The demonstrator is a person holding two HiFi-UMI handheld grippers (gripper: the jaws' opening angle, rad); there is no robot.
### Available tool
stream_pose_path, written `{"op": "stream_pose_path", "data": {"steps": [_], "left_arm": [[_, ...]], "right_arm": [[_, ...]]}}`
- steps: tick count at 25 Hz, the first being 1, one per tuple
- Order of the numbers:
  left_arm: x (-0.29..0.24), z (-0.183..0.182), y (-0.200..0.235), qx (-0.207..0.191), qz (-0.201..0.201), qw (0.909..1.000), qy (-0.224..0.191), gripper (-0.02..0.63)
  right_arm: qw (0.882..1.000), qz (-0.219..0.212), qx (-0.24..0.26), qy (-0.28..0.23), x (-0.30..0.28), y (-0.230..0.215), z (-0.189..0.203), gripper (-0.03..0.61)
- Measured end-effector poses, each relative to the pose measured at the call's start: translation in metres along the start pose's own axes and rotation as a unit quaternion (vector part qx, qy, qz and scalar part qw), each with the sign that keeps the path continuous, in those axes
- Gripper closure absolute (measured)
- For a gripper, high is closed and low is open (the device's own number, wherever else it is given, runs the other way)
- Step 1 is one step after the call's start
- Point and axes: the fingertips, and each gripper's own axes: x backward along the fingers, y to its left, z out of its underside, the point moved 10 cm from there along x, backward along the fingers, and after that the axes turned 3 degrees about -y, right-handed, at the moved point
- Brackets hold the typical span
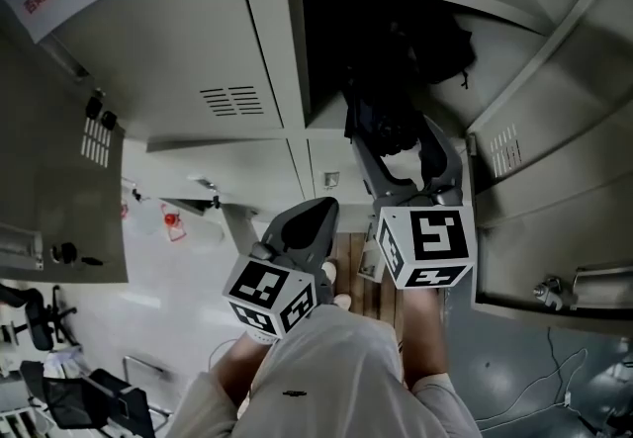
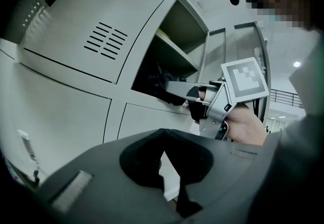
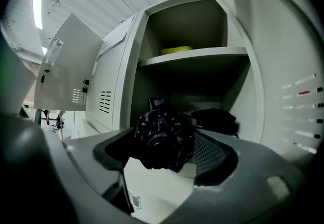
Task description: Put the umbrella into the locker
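A folded black umbrella (image 3: 162,137) lies end-on at the mouth of the open locker compartment (image 3: 152,81), under its shelf (image 3: 195,56). My right gripper (image 3: 164,141) reaches into the opening with its jaws spread wide on either side of the umbrella. The pads (image 3: 215,154) stand beside the umbrella without visibly pressing on it. In the head view the right gripper (image 1: 391,125) points into the dark compartment, with the umbrella (image 1: 381,120) between its jaws. My left gripper (image 1: 312,214) hangs back below the opening, shut and empty (image 2: 163,134).
A black bag (image 3: 215,117) lies deeper in the same compartment, and a yellow item (image 3: 176,50) rests on the shelf above. The locker's open door (image 1: 554,130) stands at the right. Shut locker doors (image 1: 198,50) fill the left. A wooden mat (image 1: 356,268) lies underfoot.
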Motion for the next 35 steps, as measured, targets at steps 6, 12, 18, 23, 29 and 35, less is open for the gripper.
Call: {"op": "stream_pose_path", "data": {"steps": [6, 12, 18, 23, 29, 35], "left_arm": [[0.001, 0.0, -0.002, -0.002, 0.002, 1.0, -0.001, 0.597], [0.001, -0.002, -0.002, -0.003, 0.009, 0.9999, -0.003, 0.597], [0.0, -0.001, 0.001, 0.005, 0.014, 0.9999, -0.004, 0.597], [-0.001, -0.004, 0.008, 0.004, 0.009, 0.9999, -0.005, 0.595], [-0.002, -0.007, 0.014, 0.004, 0.006, 0.9999, -0.007, 0.596], [-0.006, -0.009, 0.02, 0.01, 0.007, 0.9999, -0.01, 0.596]], "right_arm": [[1.0, 0.002, 0.0, -0.01, 0.019, 0.005, 0.004, 0.241], [0.999, 0.023, 0.022, -0.009, 0.024, 0.006, 0.009, 0.305], [0.998, 0.038, 0.041, -0.029, 0.022, 0.012, 0.012, 0.348], [0.998, 0.028, 0.051, -0.028, 0.006, 0.015, 0.009, 0.353], [0.999, 0.016, 0.044, -0.02, -0.011, 0.017, 0.007, 0.354], [0.999, -0.005, 0.047, -0.005, -0.03, 0.02, 0.003, 0.354]]}}
